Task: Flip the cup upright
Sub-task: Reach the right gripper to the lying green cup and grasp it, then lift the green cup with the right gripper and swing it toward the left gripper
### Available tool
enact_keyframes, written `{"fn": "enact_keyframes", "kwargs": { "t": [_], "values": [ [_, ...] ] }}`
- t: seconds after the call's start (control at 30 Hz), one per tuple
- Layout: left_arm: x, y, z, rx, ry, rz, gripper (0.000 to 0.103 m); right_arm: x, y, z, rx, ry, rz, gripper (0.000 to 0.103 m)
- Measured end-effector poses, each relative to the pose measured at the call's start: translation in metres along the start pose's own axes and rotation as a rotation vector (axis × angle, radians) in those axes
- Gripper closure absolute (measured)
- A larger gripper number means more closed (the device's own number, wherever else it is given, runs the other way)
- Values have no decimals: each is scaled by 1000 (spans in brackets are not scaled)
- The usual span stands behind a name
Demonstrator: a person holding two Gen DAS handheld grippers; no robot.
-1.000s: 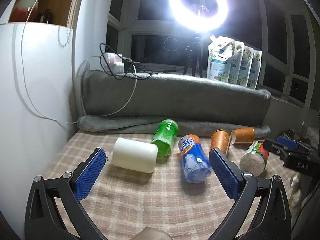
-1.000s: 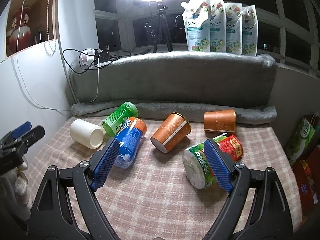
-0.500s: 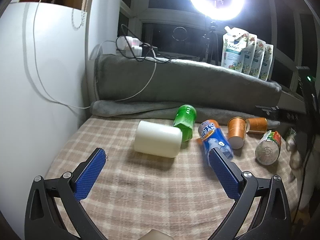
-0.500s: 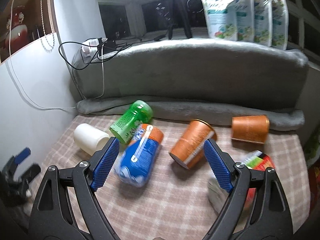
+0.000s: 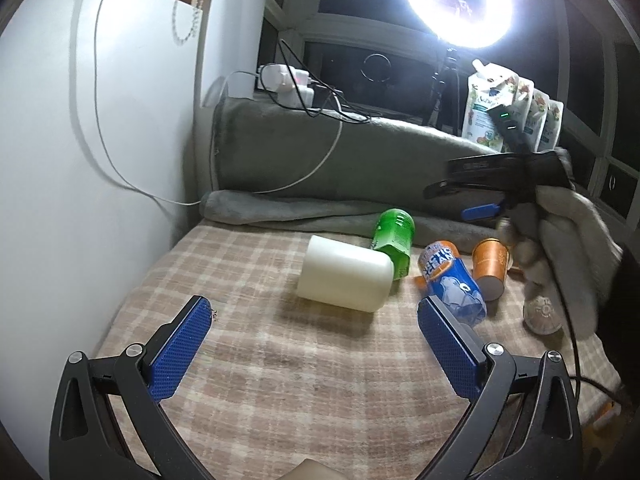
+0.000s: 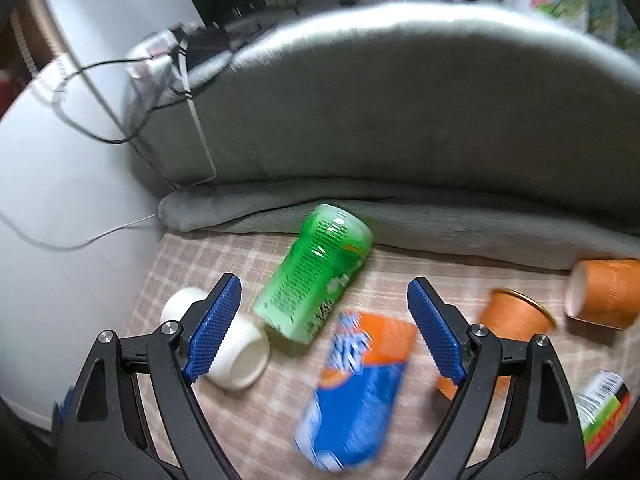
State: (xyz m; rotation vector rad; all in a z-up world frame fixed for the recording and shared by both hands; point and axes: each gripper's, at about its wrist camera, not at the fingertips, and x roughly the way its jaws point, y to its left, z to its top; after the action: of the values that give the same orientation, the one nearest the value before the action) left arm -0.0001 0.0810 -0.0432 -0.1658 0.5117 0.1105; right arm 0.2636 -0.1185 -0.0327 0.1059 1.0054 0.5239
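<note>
Several cups lie on their sides on a plaid cloth (image 5: 320,380). A white cup (image 5: 346,279) lies ahead of my left gripper (image 5: 316,344), which is open and empty. A green cup (image 6: 316,276) lies between the open fingers of my right gripper (image 6: 324,328), just beyond the tips. A blue and orange cup (image 6: 356,392) lies below it, and the white cup (image 6: 236,356) sits behind the left finger. The right gripper (image 5: 480,212) shows in the left wrist view, above the green cup (image 5: 392,240).
Two orange cups (image 6: 516,320) (image 6: 604,294) and a red and green cup (image 6: 604,412) lie to the right. A grey blanket (image 6: 400,120) backs the cloth. A white wall (image 5: 80,160) stands at the left. A ring light (image 5: 456,0) and pouches (image 5: 504,108) stand behind.
My right gripper has moved forward and left, down toward the green cup. My left gripper has drawn nearer the white cup and swung slightly left.
</note>
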Motion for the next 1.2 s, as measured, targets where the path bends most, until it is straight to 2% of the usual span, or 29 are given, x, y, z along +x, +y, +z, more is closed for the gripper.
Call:
{"fn": "enact_keyframes", "kwargs": {
  "t": [0.23,0.47,0.73,0.9,1.0,1.07,1.2],
  "values": [
    [5,12,2,-31,0,-2,1,64,5,23,48,155,-60,26],
    [8,15,1,-31,5,-14,1,98,6,30,86,233,-98,26],
    [11,21,1,-45,6,-10,1,125,19,30,36,294,-150,26],
    [12,22,2,-43,4,-6,1,132,18,31,42,312,-145,27],
    [12,22,3,-44,0,1,1,131,12,31,84,315,-114,28],
    [11,23,4,-45,-2,5,1,122,1,30,120,305,-70,29],
    [10,23,4,-41,-6,11,1,108,-6,35,130,258,-44,29]
  ]
}}
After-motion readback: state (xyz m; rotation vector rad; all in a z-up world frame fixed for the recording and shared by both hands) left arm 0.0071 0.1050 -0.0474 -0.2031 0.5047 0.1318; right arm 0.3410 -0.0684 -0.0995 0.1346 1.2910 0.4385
